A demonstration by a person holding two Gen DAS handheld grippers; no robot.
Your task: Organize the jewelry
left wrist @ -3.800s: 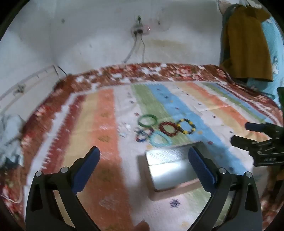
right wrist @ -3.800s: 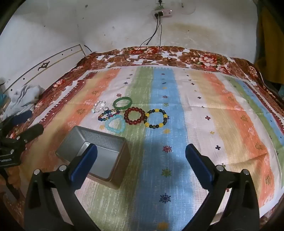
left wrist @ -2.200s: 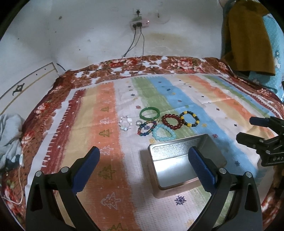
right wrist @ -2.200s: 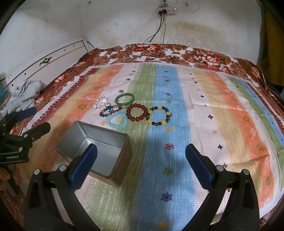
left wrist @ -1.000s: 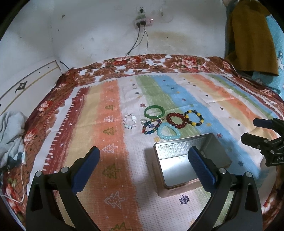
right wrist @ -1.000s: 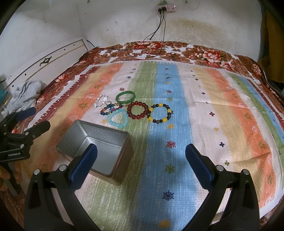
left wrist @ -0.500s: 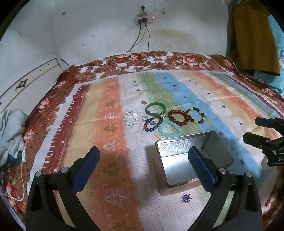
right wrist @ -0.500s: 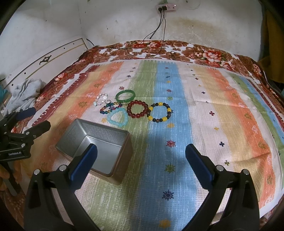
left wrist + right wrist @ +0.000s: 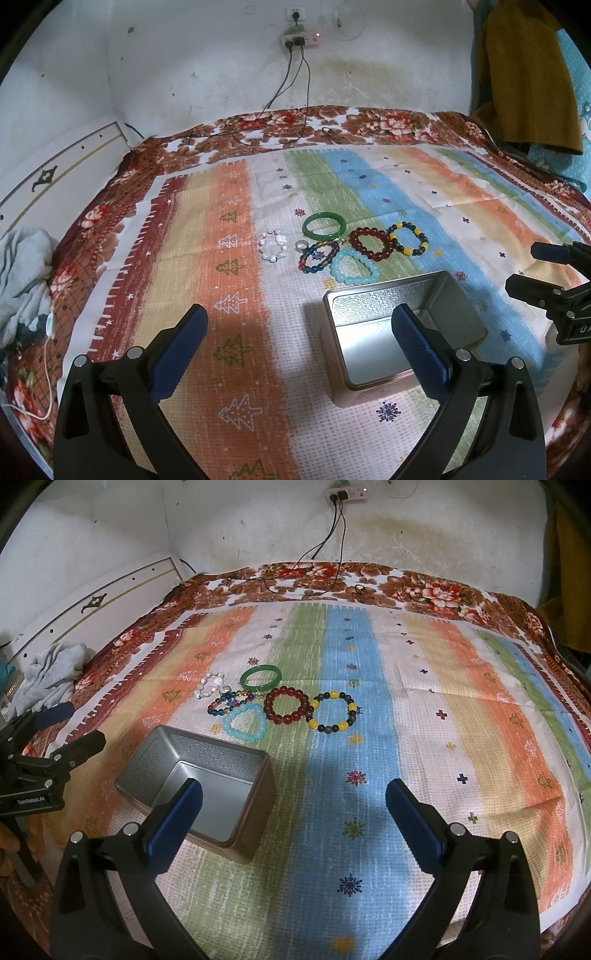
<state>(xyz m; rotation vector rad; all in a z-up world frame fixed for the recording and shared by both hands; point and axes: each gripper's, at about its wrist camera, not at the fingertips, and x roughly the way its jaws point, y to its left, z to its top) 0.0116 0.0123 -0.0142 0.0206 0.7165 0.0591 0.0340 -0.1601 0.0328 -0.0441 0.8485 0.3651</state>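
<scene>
- Because nothing has yet been sorted, the jewelry is found laid out in a tight cluster on the striped bedspread [image 9: 424,738], just beyond the open metal tin [image 9: 207,775], which is empty.
- Six bracelets are counted: a green bangle [image 9: 260,676], a dark red bead bracelet [image 9: 287,705], a yellow-and-black bead bracelet [image 9: 333,711], a pale blue bead bracelet [image 9: 244,722], a multicoloured bead bracelet [image 9: 226,702] and a clear white bead bracelet [image 9: 209,686]; several are touching their neighbours.
- What is probably a small ring [image 9: 301,244] is made out between the white and multicoloured bracelets, though it is too small to be sure.
- The tin is judged to be set near the cluster so that each piece needs only a short carry.
- The left gripper [image 9: 299,345] and the right gripper [image 9: 293,814] are held short of the pieces, jaws spread wide and nothing between them.
- The tin's shiny floor is shown more fully by the left view; the tin's outer wall is shown only by the right.
</scene>
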